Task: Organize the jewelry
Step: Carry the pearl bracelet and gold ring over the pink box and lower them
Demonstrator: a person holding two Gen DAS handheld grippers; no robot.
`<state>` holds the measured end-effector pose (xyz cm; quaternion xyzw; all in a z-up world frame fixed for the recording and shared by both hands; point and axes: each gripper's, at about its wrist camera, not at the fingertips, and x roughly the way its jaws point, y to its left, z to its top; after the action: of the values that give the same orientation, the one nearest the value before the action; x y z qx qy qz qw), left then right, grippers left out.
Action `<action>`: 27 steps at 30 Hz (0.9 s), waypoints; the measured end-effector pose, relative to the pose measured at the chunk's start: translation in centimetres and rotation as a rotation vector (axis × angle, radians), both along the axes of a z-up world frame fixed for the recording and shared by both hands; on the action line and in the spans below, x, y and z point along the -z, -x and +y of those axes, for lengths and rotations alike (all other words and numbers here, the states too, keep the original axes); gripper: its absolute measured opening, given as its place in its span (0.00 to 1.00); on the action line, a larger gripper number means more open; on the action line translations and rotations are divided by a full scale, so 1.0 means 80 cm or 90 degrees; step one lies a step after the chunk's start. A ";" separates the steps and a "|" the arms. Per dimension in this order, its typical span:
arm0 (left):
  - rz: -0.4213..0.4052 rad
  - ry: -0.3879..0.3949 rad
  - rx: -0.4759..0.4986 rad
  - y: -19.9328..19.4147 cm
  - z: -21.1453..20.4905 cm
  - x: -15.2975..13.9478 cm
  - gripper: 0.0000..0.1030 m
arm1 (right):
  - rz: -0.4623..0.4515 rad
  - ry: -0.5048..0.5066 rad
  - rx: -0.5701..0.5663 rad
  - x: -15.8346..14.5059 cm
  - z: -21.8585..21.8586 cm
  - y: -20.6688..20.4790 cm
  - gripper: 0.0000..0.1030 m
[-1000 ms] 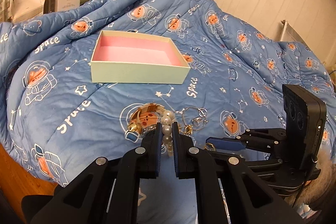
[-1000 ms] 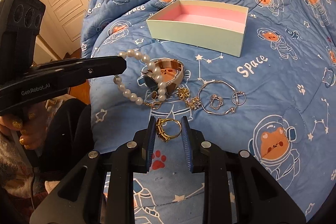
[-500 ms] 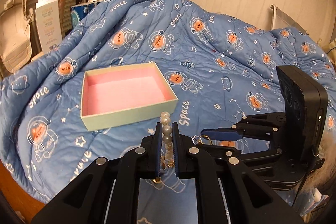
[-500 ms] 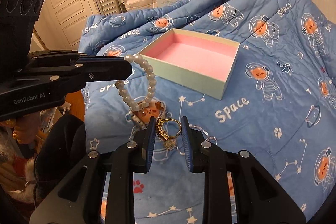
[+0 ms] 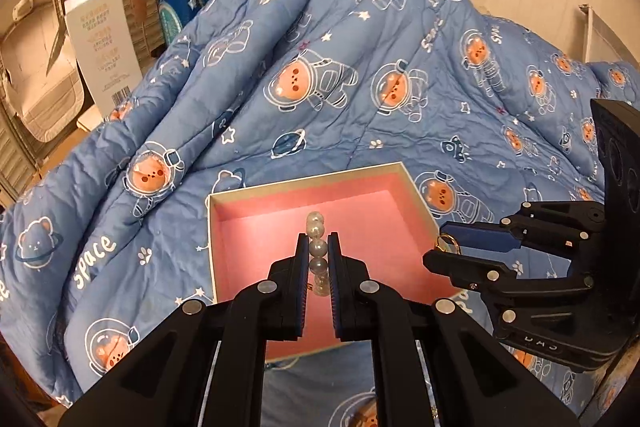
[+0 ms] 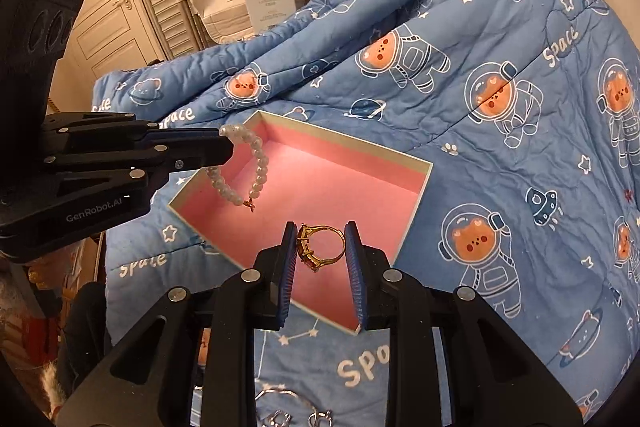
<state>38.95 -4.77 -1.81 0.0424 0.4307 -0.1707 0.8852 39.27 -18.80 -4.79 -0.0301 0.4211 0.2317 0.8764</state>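
Because both pieces are meant for the pink-lined box [image 6: 320, 183], each is held above its open interior, not over the quilt [image 6: 500, 75]. The pearl bracelet [image 6: 256, 163] is pinched in the clenched left gripper [image 5: 318, 259] so that its loop hangs free, clear of the lining. The gold ring [image 6: 320, 245] is clamped across its band by the right gripper [image 6: 322, 255]. Silver pieces [image 6: 292, 413] are left on the quilt, outside the box.

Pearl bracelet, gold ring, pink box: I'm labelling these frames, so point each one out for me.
pearl bracelet [image 6: 258, 163], right wrist view, on the hanging strand's beads.
gold ring [image 6: 322, 247], right wrist view, on its band.
pink-lined box [image 5: 360, 211], left wrist view, on its bare floor.
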 end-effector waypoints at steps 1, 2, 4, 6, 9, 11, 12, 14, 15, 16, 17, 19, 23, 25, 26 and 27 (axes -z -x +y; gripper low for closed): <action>0.013 0.015 -0.008 -0.011 0.002 0.005 0.09 | 0.005 0.006 -0.007 0.004 0.004 -0.009 0.24; 0.023 0.030 -0.013 -0.020 0.004 0.009 0.09 | 0.005 0.015 -0.009 0.009 0.007 -0.016 0.24; 0.037 0.054 -0.020 -0.034 0.007 0.017 0.09 | 0.016 0.028 -0.018 0.018 0.014 -0.032 0.24; 0.044 0.071 -0.029 -0.044 0.010 0.024 0.09 | 0.024 0.033 -0.017 0.025 0.020 -0.045 0.24; 0.056 0.097 -0.046 -0.058 0.021 0.036 0.09 | 0.035 0.052 -0.021 0.038 0.029 -0.062 0.24; 0.058 0.098 -0.055 -0.064 0.028 0.044 0.09 | 0.040 0.062 -0.028 0.045 0.035 -0.071 0.24; 0.060 0.090 -0.063 -0.067 0.031 0.048 0.09 | 0.040 0.068 -0.030 0.048 0.039 -0.074 0.24; 0.066 0.069 -0.079 -0.070 0.040 0.057 0.09 | 0.044 0.080 -0.034 0.054 0.045 -0.080 0.24; 0.069 0.059 -0.087 -0.072 0.044 0.061 0.09 | 0.046 0.083 -0.036 0.056 0.048 -0.083 0.24; 0.072 0.051 -0.094 -0.072 0.048 0.064 0.09 | 0.047 0.087 -0.038 0.058 0.051 -0.086 0.24; 0.077 0.046 -0.096 -0.072 0.051 0.067 0.09 | 0.048 0.092 -0.042 0.060 0.055 -0.090 0.24; 0.080 0.040 -0.095 -0.072 0.053 0.071 0.09 | 0.052 0.105 -0.048 0.064 0.061 -0.095 0.24; 0.056 -0.009 -0.086 -0.065 0.044 0.071 0.09 | 0.056 0.129 -0.053 0.073 0.070 -0.101 0.24; 0.046 -0.024 -0.078 -0.061 0.041 0.070 0.14 | 0.056 0.139 -0.052 0.076 0.074 -0.104 0.24; 0.039 -0.030 -0.077 -0.059 0.039 0.069 0.18 | 0.056 0.144 -0.051 0.077 0.075 -0.105 0.24; 0.028 -0.038 -0.076 -0.056 0.038 0.067 0.26 | 0.057 0.149 -0.051 0.079 0.076 -0.107 0.24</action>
<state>43.45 -1.69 -7.20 0.0395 0.4565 -0.1052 0.8826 47.82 -12.73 -11.12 -0.1384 0.4822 0.2170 0.8374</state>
